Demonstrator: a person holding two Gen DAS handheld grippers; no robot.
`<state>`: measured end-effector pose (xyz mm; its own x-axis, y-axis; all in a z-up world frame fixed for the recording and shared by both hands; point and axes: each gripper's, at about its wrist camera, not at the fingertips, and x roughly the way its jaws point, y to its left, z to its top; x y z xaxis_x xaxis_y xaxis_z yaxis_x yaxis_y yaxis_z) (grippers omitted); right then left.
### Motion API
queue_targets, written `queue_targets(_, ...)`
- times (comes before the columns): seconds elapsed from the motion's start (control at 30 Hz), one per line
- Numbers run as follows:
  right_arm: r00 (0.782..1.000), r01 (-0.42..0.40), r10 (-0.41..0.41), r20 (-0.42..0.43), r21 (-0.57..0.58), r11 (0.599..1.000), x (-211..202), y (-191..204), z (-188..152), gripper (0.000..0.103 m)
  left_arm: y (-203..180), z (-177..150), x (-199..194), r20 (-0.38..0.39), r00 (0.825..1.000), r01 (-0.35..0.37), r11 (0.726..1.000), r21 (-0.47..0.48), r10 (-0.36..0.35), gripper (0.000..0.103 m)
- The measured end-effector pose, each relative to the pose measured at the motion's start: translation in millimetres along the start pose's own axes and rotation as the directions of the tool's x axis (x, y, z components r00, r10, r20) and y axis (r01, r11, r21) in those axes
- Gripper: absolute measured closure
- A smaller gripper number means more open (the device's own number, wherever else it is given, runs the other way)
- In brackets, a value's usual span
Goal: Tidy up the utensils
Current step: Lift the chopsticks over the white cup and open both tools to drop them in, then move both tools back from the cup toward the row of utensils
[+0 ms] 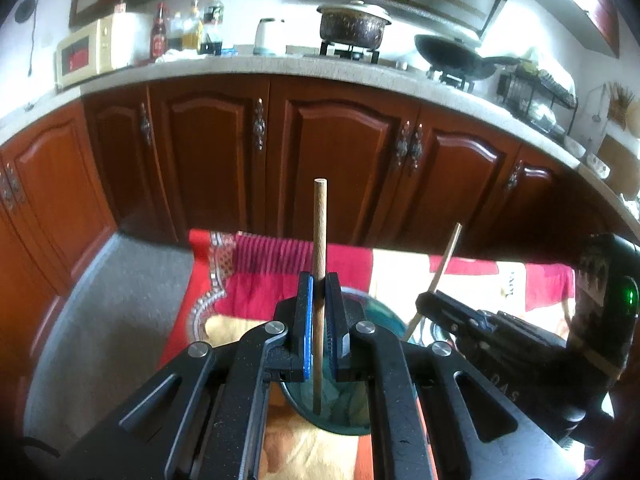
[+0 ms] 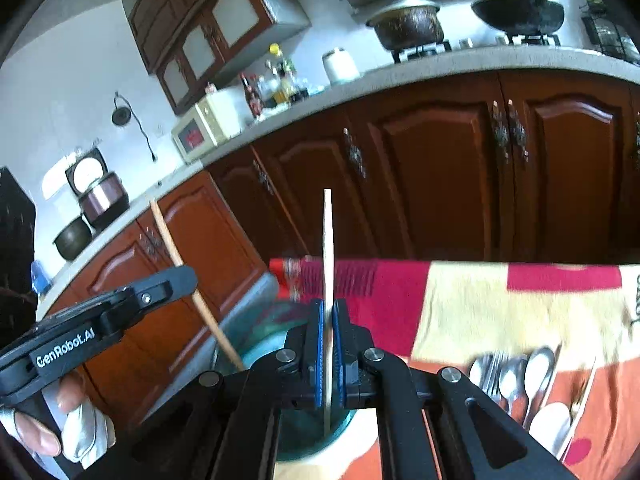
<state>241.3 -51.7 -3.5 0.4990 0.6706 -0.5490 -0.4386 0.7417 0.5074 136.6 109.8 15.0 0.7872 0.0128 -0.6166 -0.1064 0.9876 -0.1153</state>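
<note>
My left gripper [image 1: 320, 292] is shut on a round wooden stick [image 1: 320, 232], held upright with its lower end inside a teal cup [image 1: 344, 412] on the table. My right gripper [image 2: 328, 316] is shut on a flat pale wooden utensil [image 2: 328, 240], also upright over the same teal cup [image 2: 288, 436]. In the left wrist view the right gripper [image 1: 430, 298] and its utensil [image 1: 446, 260] appear at the right. In the right wrist view the left gripper [image 2: 188, 274] with its stick [image 2: 172, 248] appears at the left. Several metal spoons and forks [image 2: 516, 376] lie on the cloth at the right.
A red, cream and orange patterned cloth [image 1: 256, 280] covers the table. Behind it run dark red kitchen cabinets [image 1: 340, 152] under a grey counter [image 1: 256, 66] with a microwave [image 1: 84, 54], bottles, a pot [image 1: 352, 24] and a wok [image 1: 452, 56].
</note>
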Motion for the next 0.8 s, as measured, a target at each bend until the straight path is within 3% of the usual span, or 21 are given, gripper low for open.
queue_targets(0.17,0.994,0.023,-0.016,-0.112,0.056,0.998,11,-13,-11,0.099,-2,-2,1,-0.016,1.000,-0.010,1.000,-0.004,0.010,0.098)
queue_targets(0.23,0.991,0.039,-0.030,-0.130,0.068,0.997,9,-18,-12,0.090,-1,-3,1,-0.026,1.000,-0.009,1.000,-0.018,0.009,0.098)
queue_targets(0.33,0.993,0.039,-0.030,-0.116,0.073,0.997,-4,-22,-12,0.074,1,-5,-2,-0.032,0.999,-0.014,1.000,-0.027,0.013,0.093)
queue_targets(0.47,0.993,0.046,-0.039,-0.109,0.063,0.997,-21,-21,-12,0.074,2,-6,-12,-0.026,1.000,-0.011,0.999,-0.033,0.010,0.074)
queue_targets(0.57,0.993,0.055,-0.048,-0.109,0.058,0.997,-35,-20,-12,0.071,0,-6,-21,-0.021,1.000,-0.004,0.999,-0.037,0.003,0.069)
queue_targets(0.63,0.993,0.068,-0.063,-0.105,0.048,0.996,-45,-18,-14,0.061,-3,-7,-27,-0.017,1.000,0.003,0.999,-0.037,-0.003,0.068)
queue_targets(0.8,0.988,0.118,-0.115,-0.100,0.020,0.993,-73,-21,-21,0.060,-19,-11,-44,-0.005,1.000,0.024,1.000,-0.008,-0.024,0.067)
